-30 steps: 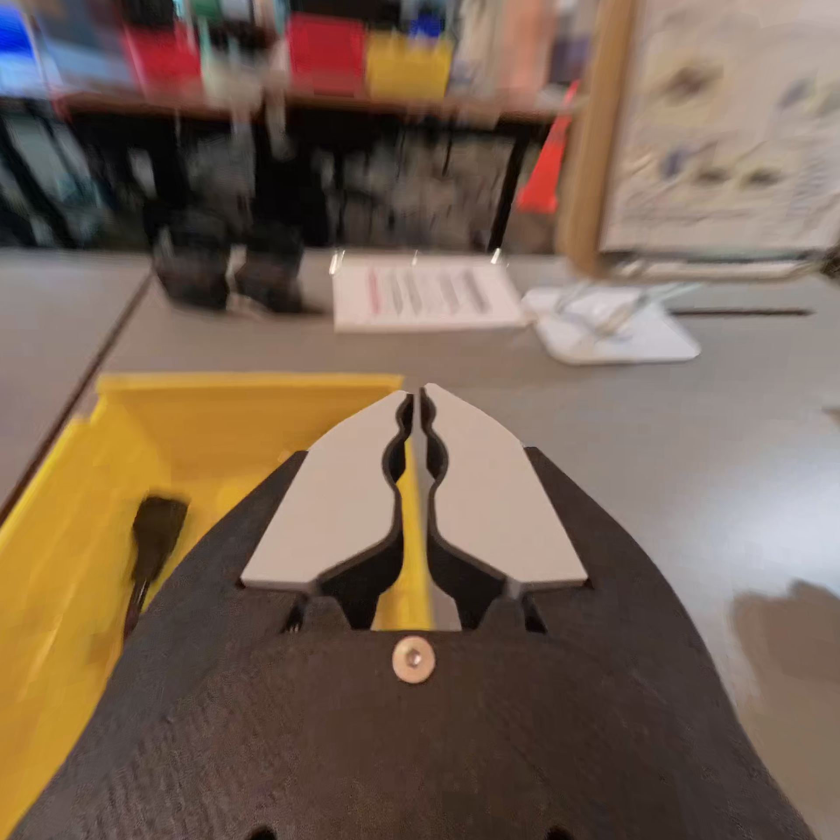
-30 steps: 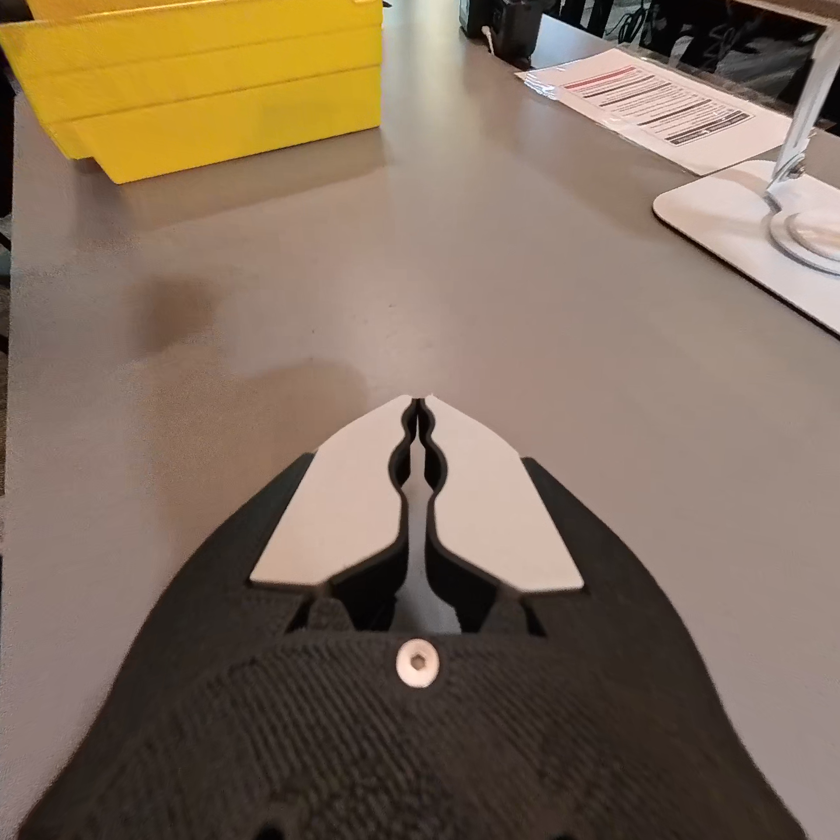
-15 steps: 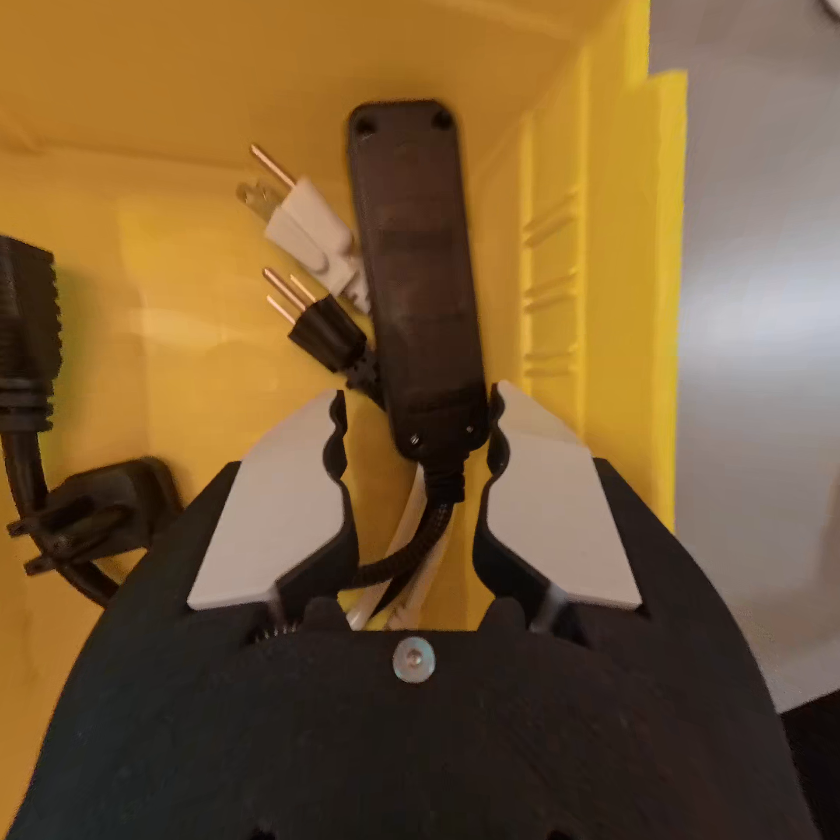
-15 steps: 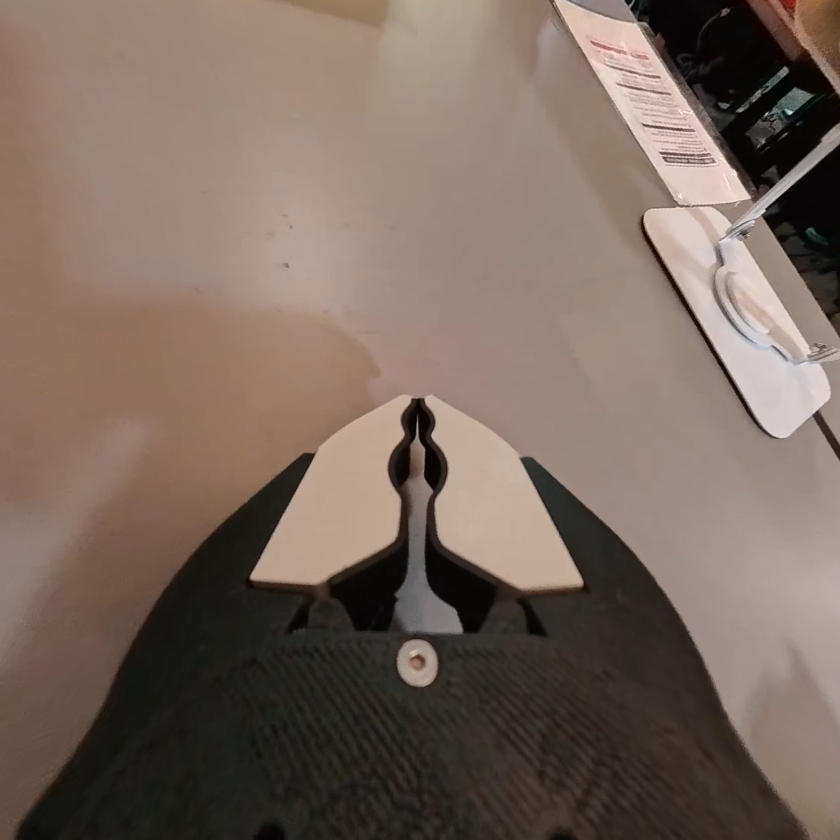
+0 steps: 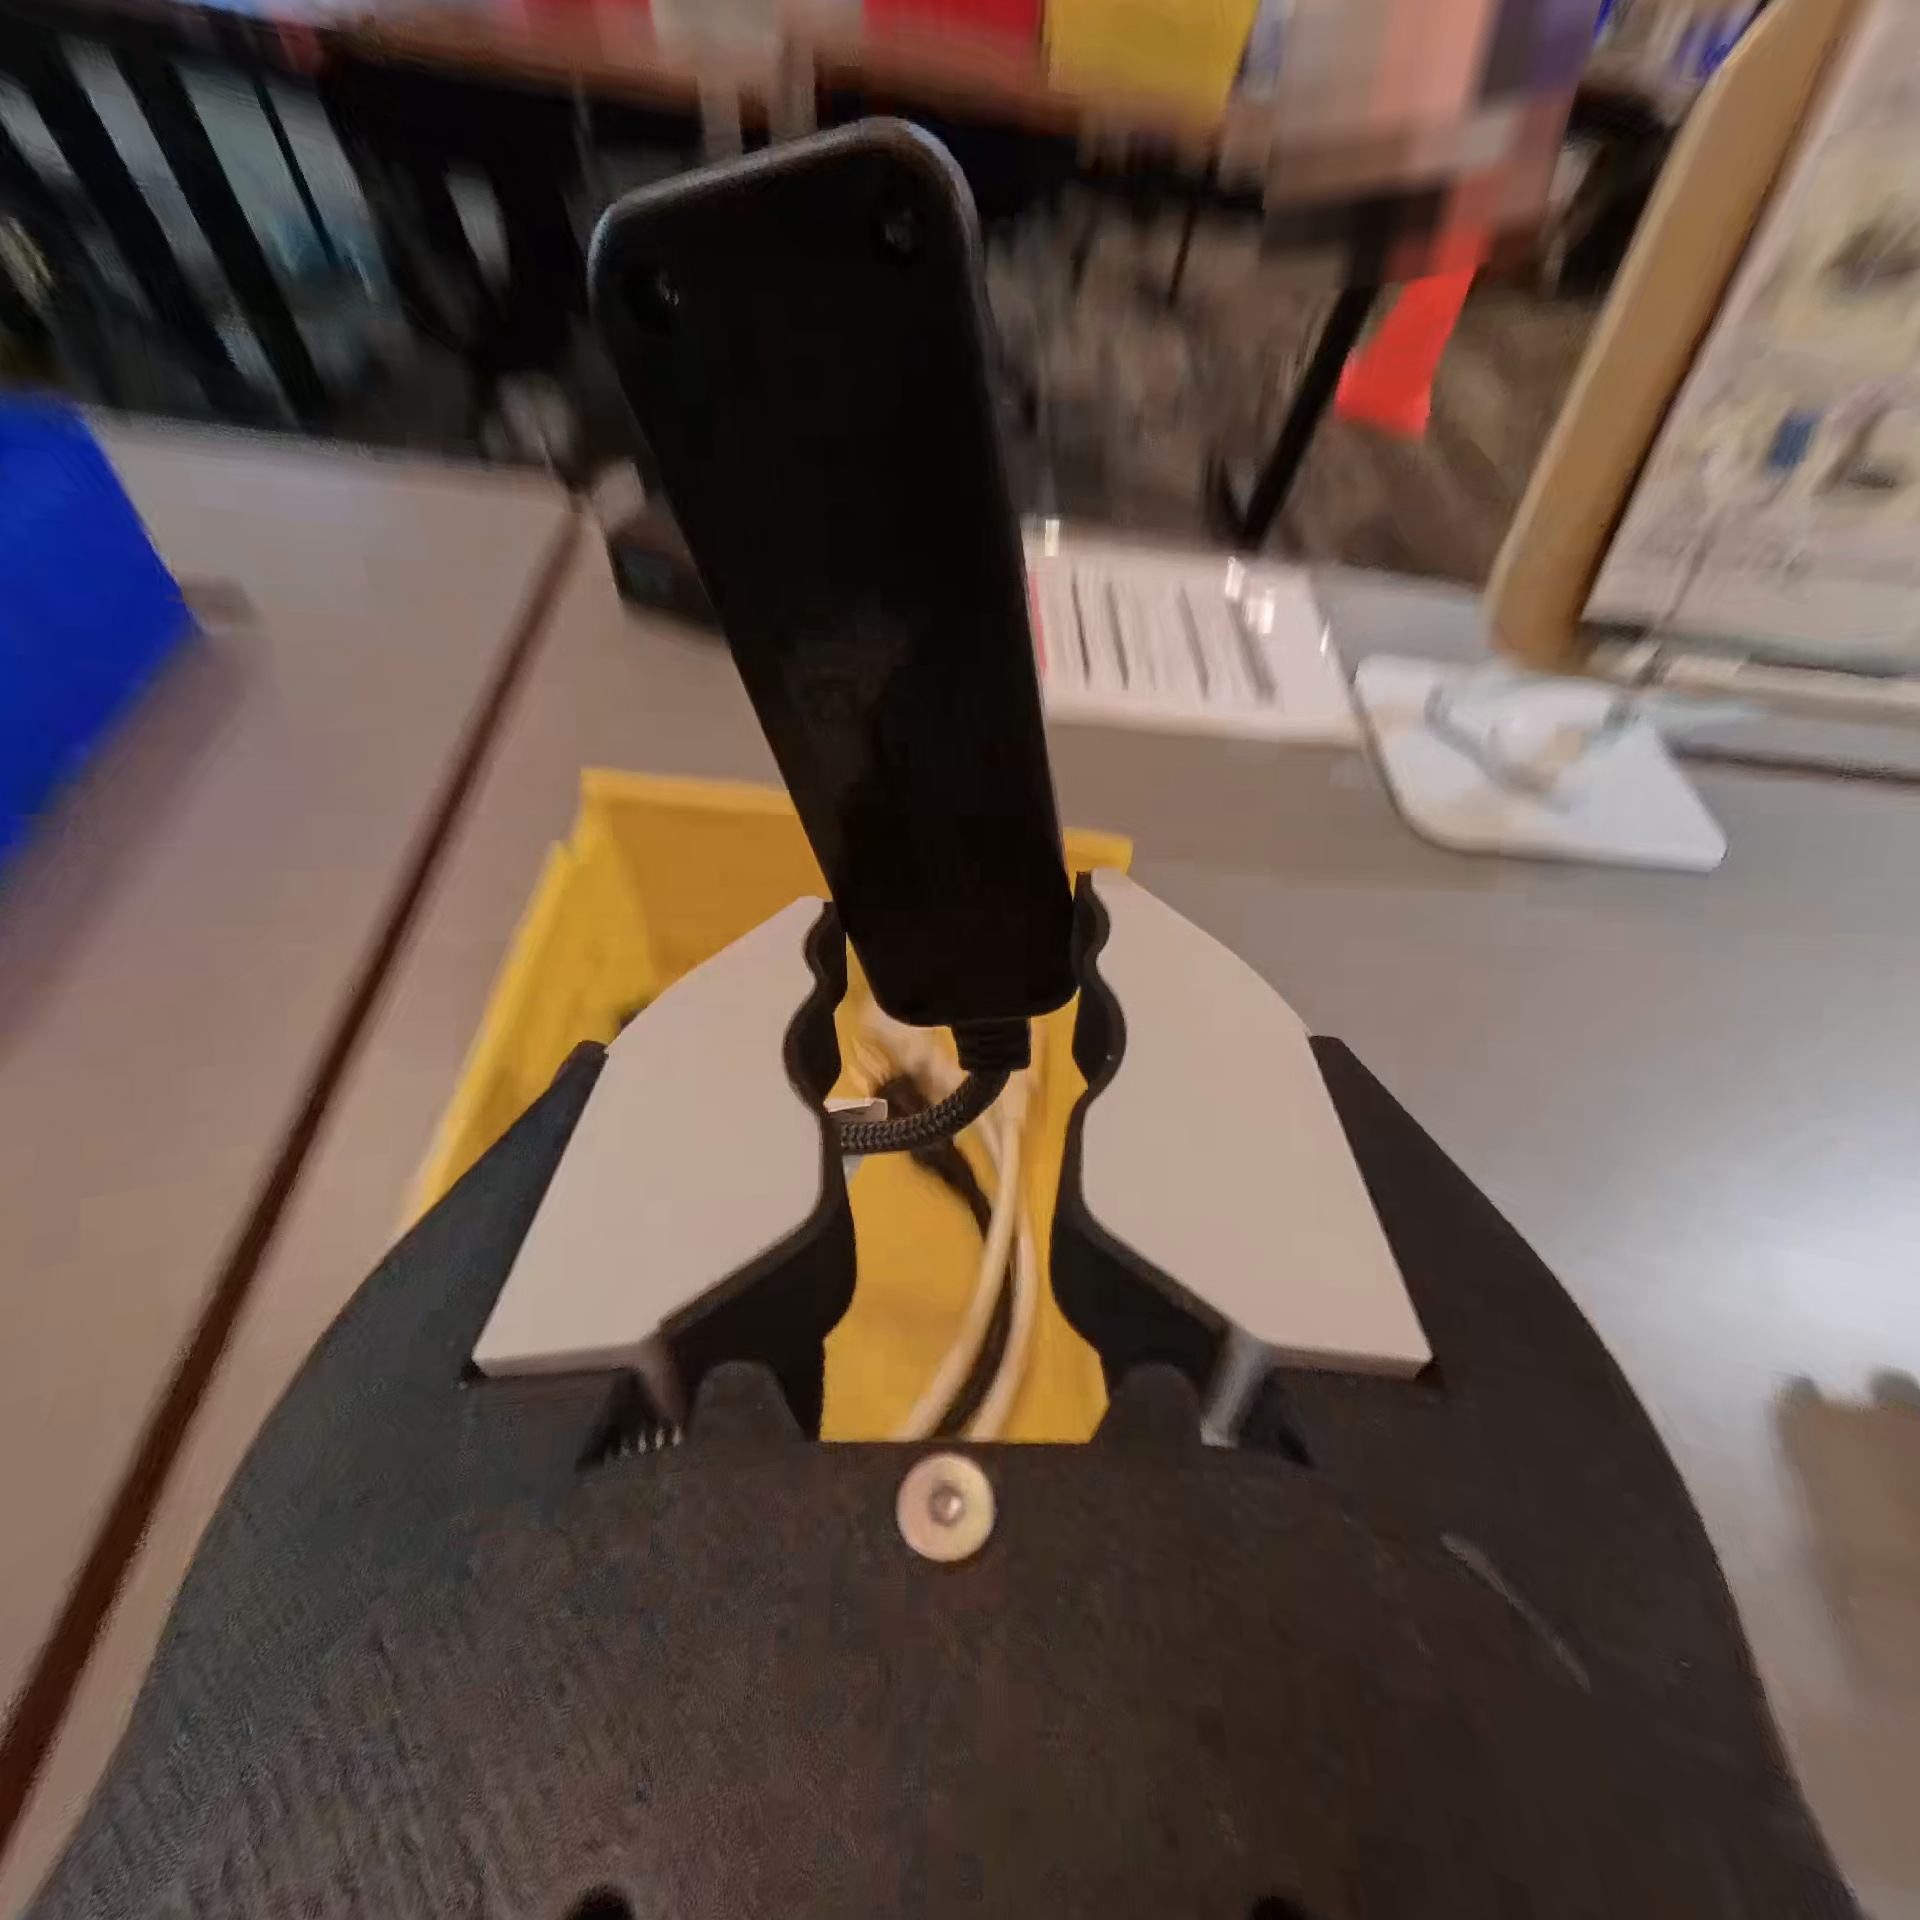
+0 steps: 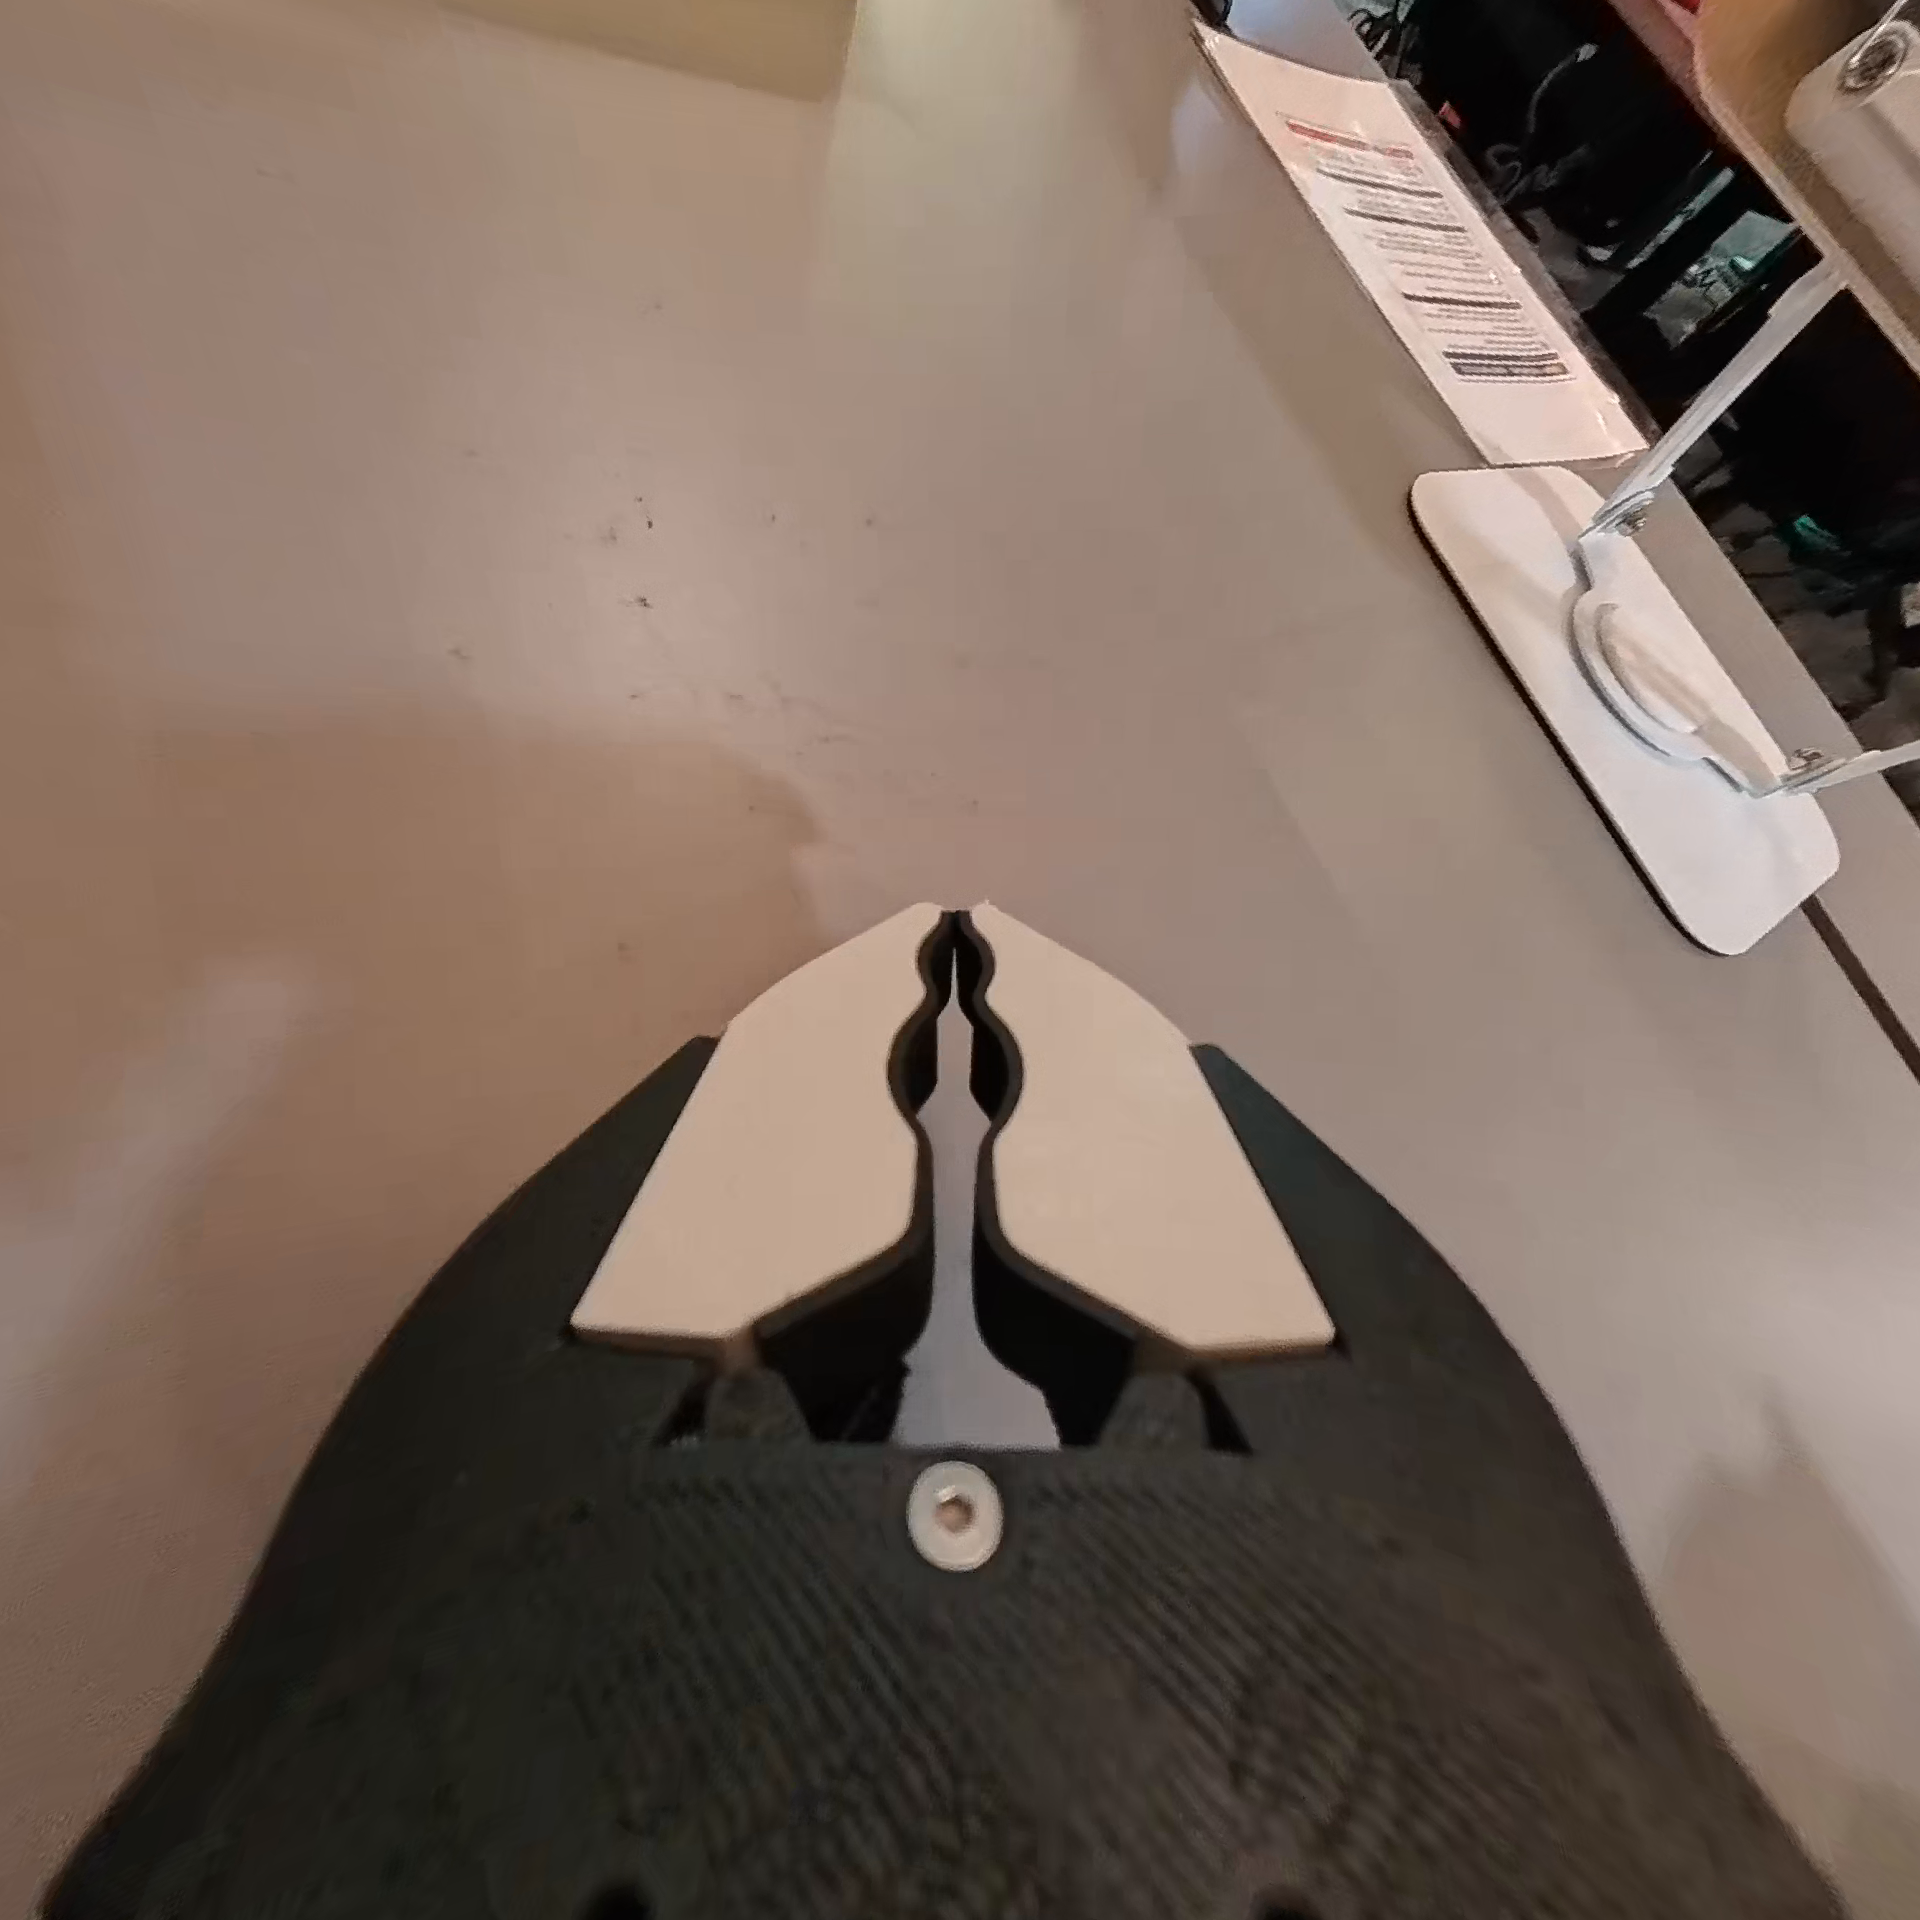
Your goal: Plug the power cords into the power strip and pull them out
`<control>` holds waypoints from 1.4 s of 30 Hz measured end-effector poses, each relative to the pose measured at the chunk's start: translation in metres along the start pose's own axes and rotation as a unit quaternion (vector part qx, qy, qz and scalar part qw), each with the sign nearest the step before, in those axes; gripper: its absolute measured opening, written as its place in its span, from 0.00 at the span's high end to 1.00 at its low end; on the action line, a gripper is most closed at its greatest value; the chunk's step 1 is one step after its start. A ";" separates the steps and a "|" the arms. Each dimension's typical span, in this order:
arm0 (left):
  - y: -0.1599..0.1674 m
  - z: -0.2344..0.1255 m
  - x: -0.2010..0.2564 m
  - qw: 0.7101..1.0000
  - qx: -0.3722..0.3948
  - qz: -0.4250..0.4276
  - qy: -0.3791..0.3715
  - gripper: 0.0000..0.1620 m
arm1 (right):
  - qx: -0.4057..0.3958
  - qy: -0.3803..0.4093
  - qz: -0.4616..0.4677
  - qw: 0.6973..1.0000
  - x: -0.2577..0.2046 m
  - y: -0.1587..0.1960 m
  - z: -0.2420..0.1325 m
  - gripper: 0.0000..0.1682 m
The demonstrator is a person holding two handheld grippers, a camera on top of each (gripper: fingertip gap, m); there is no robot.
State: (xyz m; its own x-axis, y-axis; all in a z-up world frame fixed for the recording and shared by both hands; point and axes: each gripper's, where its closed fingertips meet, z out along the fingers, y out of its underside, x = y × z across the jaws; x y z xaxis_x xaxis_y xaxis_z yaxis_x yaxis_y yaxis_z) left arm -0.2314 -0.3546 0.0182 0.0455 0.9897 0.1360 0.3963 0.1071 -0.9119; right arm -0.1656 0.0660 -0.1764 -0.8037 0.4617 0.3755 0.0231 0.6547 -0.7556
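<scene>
My left gripper [image 5: 956,935] is shut on the near end of a black power strip [image 5: 831,540] and holds it up above the yellow bin [image 5: 623,883], its plain back towards the camera. The strip's black braided cable [image 5: 914,1122] and white cords [image 5: 997,1299] hang down between the fingers into the bin. My right gripper [image 6: 961,914] is shut and empty, low over the bare grey table [image 6: 623,468]. No plug shows in either view.
A white stand base [image 6: 1621,707] and a printed sheet [image 6: 1423,249] lie at the table's right edge; both also show in the left wrist view, the base [image 5: 1538,790] and the sheet [image 5: 1174,644]. A blue object [image 5: 73,603] is at far left. Blurred shelves stand behind.
My left gripper closed on the power strip's end inside the bin and lifted it up and out. My right gripper stayed shut and shifted slightly over the table.
</scene>
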 end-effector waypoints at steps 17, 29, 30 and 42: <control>0.002 -0.081 0.331 0.788 0.095 0.037 0.607 0.73 | 0.168 -0.001 0.107 0.980 0.018 -0.055 -0.036 0.95; 0.131 -0.033 0.428 0.640 -0.066 -0.172 0.746 0.73 | 0.346 -0.184 0.232 0.890 0.018 -0.087 -0.096 0.75; 0.131 -0.032 0.428 0.650 -0.054 -0.165 0.740 0.73 | 0.343 -0.194 0.244 0.886 0.018 -0.086 -0.095 0.75; 0.145 -0.019 0.425 0.723 0.007 -0.089 0.685 0.75 | 0.296 -0.193 0.297 0.887 0.012 -0.083 -0.071 0.72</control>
State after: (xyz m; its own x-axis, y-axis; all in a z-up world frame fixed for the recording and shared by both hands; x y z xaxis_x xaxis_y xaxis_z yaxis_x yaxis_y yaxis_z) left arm -0.1369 0.0794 -0.0489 0.8640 -0.0623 0.4996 0.4994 0.2318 -0.8348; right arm -0.1348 0.0596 -0.0713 -0.9008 0.3047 -0.3095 0.2866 -0.1184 -0.9507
